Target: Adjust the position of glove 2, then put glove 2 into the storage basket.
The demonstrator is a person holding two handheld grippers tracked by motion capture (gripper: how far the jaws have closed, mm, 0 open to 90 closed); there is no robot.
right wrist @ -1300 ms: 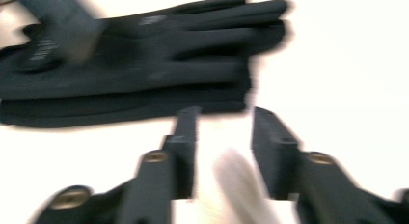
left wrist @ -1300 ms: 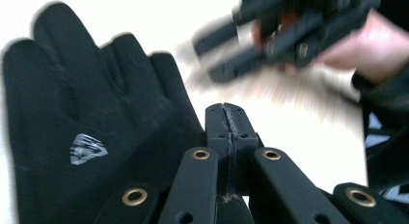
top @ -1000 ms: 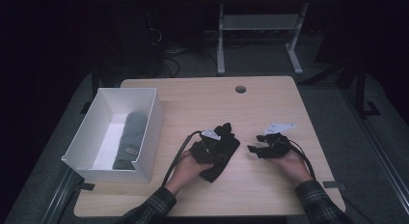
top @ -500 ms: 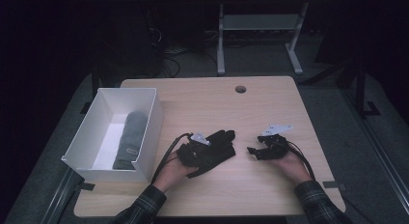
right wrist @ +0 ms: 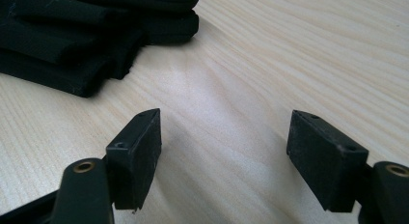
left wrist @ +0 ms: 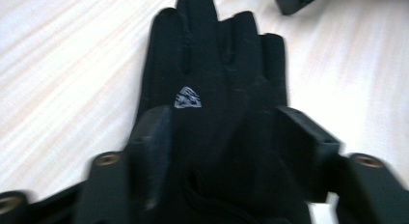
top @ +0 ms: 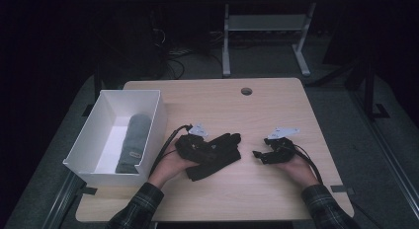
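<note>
While one grey glove [top: 134, 142] already sits in the white box [top: 150, 140], black gloves [top: 217, 152] remain on the worktop [top: 276, 110].
Left claw [left wrist: 224, 132] straddles them, not visibly clamped; right claw [right wrist: 231, 151] hangs wide and empty.

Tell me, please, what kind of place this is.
Probably a lab or workshop, not a home: a plain wooden table with a cable hole, loose cables on the dark floor, and a metal desk frame behind.
</note>
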